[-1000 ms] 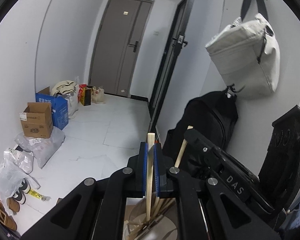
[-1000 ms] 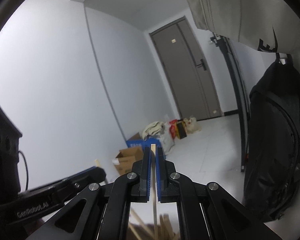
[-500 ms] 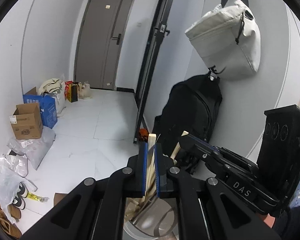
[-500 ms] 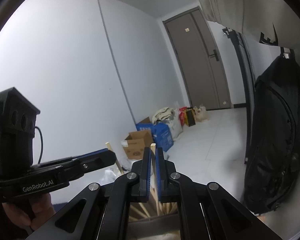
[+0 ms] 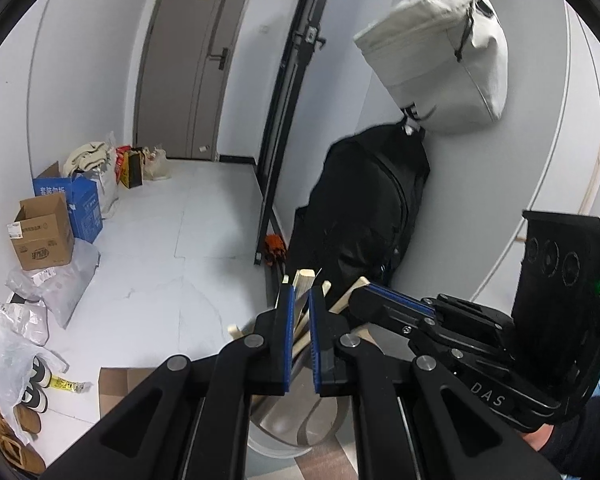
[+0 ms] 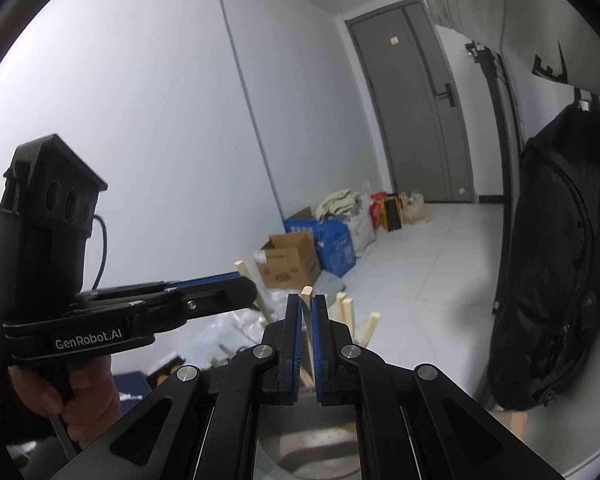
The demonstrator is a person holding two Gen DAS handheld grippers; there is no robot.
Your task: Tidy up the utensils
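Two handheld grippers meet over one container at the bottom centre of both frames. The left gripper (image 5: 299, 300) has its blue-padded jaws slightly parted around a flat wooden stick (image 5: 302, 280); the gap looks wider than the stick, so it seems released or nearly so, though the fisheye view makes contact hard to judge. The right gripper (image 6: 307, 308) is clamped on a second wooden stick (image 6: 306, 291), its jaws almost together.

Both sticks stand close to upright, long axes running along the fingers and down into a round grey holder (image 5: 284, 436) directly below, where more wooden sticks (image 6: 346, 310) fan outward. The grippers sit just beside each other, the right one entering from the lower right of the left view. The holder's rim lies beneath both, so lowering straight down is likely the clear path. Beyond are pale floor tiles, cardboard boxes (image 5: 42, 232) at left and a black backpack (image 5: 364, 208) at right.
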